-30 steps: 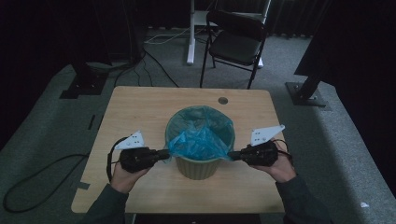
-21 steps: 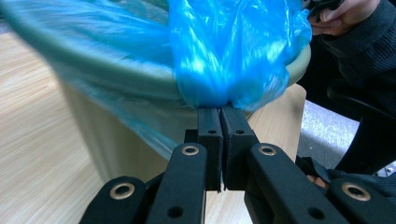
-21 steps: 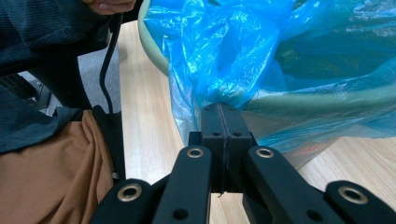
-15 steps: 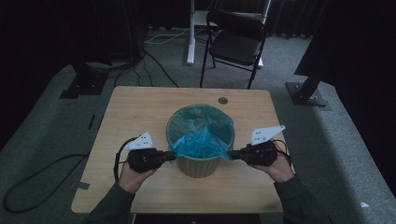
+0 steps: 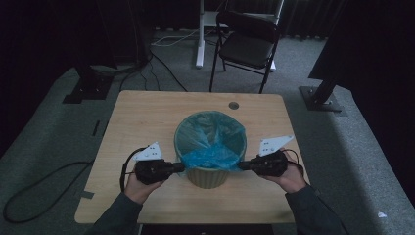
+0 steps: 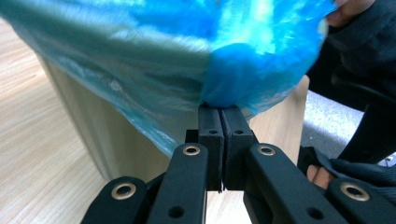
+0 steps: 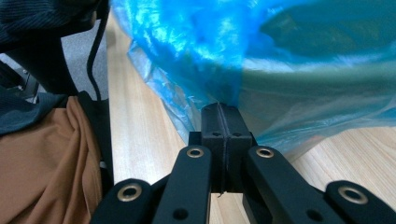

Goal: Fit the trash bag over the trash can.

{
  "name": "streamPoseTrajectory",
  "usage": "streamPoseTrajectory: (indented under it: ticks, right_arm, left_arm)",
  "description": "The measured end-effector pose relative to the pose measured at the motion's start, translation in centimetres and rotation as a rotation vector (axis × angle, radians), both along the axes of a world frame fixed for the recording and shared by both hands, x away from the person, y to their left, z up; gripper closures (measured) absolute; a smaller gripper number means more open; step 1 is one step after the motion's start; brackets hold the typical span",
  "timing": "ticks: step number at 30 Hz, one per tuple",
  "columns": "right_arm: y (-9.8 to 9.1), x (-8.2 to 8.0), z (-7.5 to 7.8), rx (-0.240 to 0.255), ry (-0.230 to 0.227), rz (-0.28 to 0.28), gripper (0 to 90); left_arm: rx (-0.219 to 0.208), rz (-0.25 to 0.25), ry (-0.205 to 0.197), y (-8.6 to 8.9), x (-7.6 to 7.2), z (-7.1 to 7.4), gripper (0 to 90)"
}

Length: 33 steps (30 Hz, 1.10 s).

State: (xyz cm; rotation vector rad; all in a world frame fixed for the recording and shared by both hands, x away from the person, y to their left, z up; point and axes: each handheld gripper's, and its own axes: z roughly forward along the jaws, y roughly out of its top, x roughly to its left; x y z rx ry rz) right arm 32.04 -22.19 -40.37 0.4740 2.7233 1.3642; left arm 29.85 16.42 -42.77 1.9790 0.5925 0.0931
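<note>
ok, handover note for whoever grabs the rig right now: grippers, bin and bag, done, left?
Left hand-held gripper: shut on the blue bag, pinching its edge at the bin's left side.
Right hand-held gripper: shut on the same bag at the right side.
The bin stands upright near the table's front edge.
Done: bag sits in the bin, back of its rim folded over.
Left: the near edge looks bunched, so it probably needs pulling down over the rim, then release.
</note>
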Motion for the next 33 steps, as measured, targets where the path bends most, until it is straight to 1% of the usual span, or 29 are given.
streamPoseTrajectory:
  ticks: [2, 5, 7, 8, 9, 10, 11, 12, 13, 17, 19, 22, 25, 26, 28, 29, 30, 31, 32, 33]
  right_arm:
    - [-0.1, 0.1, 0.0, 0.004, 0.0, -0.008, 90.0]
    - [-0.2, 0.2, 0.0, 0.004, 0.003, -0.016, 90.0]
    - [0.0, -0.1, 0.0, 0.005, 0.003, -0.003, 90.0]
    - [0.0, -0.1, 0.0, 0.005, 0.003, -0.003, 90.0]
    - [0.5, -0.4, 0.0, -0.002, -0.006, 0.019, 90.0]
    - [0.7, -0.5, 0.1, -0.014, -0.014, 0.023, 90.0]
    - [0.9, -0.5, 0.1, -0.021, -0.015, 0.025, 90.0]
    - [1.0, -0.4, 0.0, -0.025, -0.011, 0.029, 90.0]
    - [0.9, -0.2, -0.1, -0.031, -0.01, 0.027, 90.0]
    - [0.4, 0.1, -0.4, -0.047, -0.005, -0.006, 90.0]
    - [0.0, 0.2, -0.4, -0.051, -0.013, -0.025, 90.0]
    - [-0.2, 0.3, -0.4, -0.052, -0.012, -0.039, 90.0]
    - [0.0, 0.1, -0.6, -0.055, -0.006, -0.029, 90.0]
    - [0.6, -0.2, -0.7, -0.063, -0.007, -0.008, 90.0]
    - [0.8, -0.3, -0.7, -0.064, -0.009, -0.001, 90.0]
    - [1.2, -0.4, -0.7, -0.074, -0.014, 0.007, 90.0]
    - [1.3, -0.3, -0.7, -0.083, -0.018, 0.009, 90.0]
    - [1.4, -0.3, -0.7, -0.098, -0.018, 0.01, 90.0]
    - [1.2, -0.1, -0.7, -0.12, -0.029, -0.009, 90.0]
    - [1.2, -0.1, -0.7, -0.12, -0.029, -0.009, 90.0]
  left_arm:
    - [0.007, 0.007, 0.0, 0.1, 0.2, -0.1, 88.4]
    - [0.006, 0.007, 0.003, 0.1, 0.2, -0.1, 88.5]
    - [0.013, -0.01, -0.001, -0.5, -0.2, -0.1, 88.5]
    - [0.013, -0.01, -0.001, -0.5, -0.2, -0.1, 88.4]
    - [0.013, -0.038, -0.006, -1.0, -0.4, -0.1, 88.4]
    - [0.014, -0.054, -0.012, -1.3, -0.5, -0.1, 88.4]
    - [0.014, -0.054, -0.012, -1.3, -0.5, -0.1, 88.4]
    - [0.034, -0.054, -0.017, -1.6, -0.6, -0.2, 88.4]
    - [0.04, -0.054, -0.012, -1.5, -0.6, -0.2, 88.4]
    - [0.038, -0.043, 0.009, -1.1, -0.3, -0.7, 88.5]
    - [0.051, -0.035, 0.006, -1.0, -0.3, -0.8, 88.6]
    - [0.054, -0.027, 0.008, -0.8, -0.3, -0.8, 88.6]
    - [0.068, -0.028, 0.008, -1.1, -0.4, -0.9, 88.6]
    - [0.079, -0.035, 0.006, -1.4, -0.4, -1.0, 88.5]
    - [0.089, -0.051, 0.007, -2.0, -0.5, -1.1, 88.6]
    - [0.101, -0.053, 0.004, -2.2, -0.6, -1.2, 88.6]
    - [0.121, -0.052, -0.001, -2.4, -0.6, -1.3, 88.5]
    - [0.129, -0.051, 0.004, -2.3, -0.5, -1.3, 88.6]
    - [0.134, -0.044, 0.014, -2.2, -0.4, -1.6, 88.6]
    - [0.136, -0.038, 0.018, -2.1, -0.3, -1.7, 88.6]
